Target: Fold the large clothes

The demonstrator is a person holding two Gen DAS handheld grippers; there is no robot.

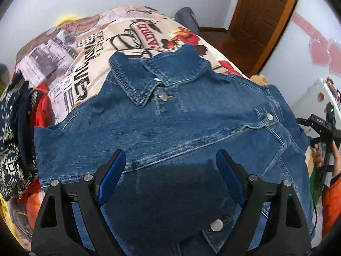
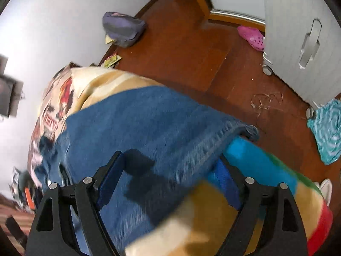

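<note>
Denim jacket, metal snap buttons, collar at upper centre, lies flat on bed's print blanket; lettering there unreadable, perhaps mirrored. Left gripper jaws wide above denim. Right gripper jaws wide, over blurred hem.

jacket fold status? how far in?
Done: denim jacket lies front up on the printed blanket, collar and buttoned front showing. In hand: nothing; left gripper and right gripper are both open over the denim. Left: whether the sleeves are tucked under is unclear; the body isn't folded.
</note>
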